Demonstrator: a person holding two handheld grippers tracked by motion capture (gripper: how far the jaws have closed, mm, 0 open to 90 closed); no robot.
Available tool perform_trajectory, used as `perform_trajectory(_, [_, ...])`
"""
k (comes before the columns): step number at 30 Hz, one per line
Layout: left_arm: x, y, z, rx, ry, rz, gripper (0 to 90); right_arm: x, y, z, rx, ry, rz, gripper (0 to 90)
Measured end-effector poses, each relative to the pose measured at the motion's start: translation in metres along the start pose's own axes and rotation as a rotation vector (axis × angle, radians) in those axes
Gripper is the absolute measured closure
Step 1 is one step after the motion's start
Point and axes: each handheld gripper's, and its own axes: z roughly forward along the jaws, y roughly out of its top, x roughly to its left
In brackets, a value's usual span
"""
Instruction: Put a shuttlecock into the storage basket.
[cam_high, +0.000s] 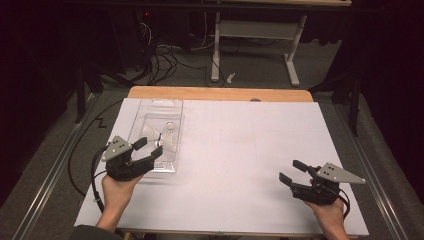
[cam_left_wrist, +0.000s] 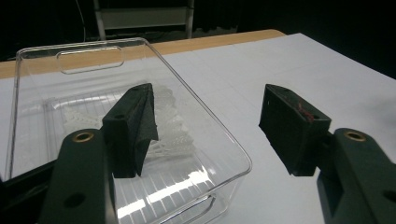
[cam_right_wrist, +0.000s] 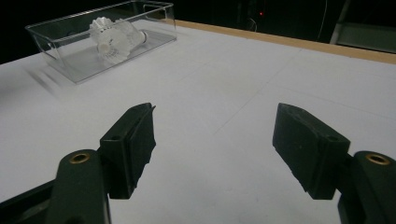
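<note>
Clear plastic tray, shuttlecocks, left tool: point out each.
clear plastic tray (cam_high: 151, 106): high view, far end wall by the handle slot.
shuttlecocks (cam_right_wrist: 112, 37): right gripper view, white feather skirt.
left tool (cam_high: 148, 148): high view, midway between fingertips.

Both grippers are chunky matte-black things. The left gripper (cam_high: 148, 148) and right gripper (cam_high: 293, 170) each carry a grey three-cornered plate on top with a few small dark holes in it. A black cable trails off the back of each; the left one loops wide over the table edge. Up close the jaws are blocky black wedges with a slightly rough, scuffed finish, bolted to rounded arms with brass-coloured rings around the screw holes. One jaw on the left gripper has a little red mark near its top edge. There's a dark sleeve cuff at the person's left arm.
</note>
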Motion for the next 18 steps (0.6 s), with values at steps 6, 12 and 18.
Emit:
perform_trajectory(6, [0.001, -0.004, -0.004, -0.009, 0.003, -0.008, 36.7, 0.0, 0.0, 0.0, -0.002, -0.001, -0.002, 30.0])
perform_trajectory(12, [0.001, -0.007, -0.007, -0.013, 0.008, -0.01, 36.7, 0.0, 0.0, 0.0, -0.004, -0.002, -0.002, 30.0])
perform_trajectory(18, [0.002, -0.011, -0.011, -0.018, 0.012, -0.012, 36.7, 0.0, -0.001, -0.001, -0.005, -0.003, 0.0, 30.0])
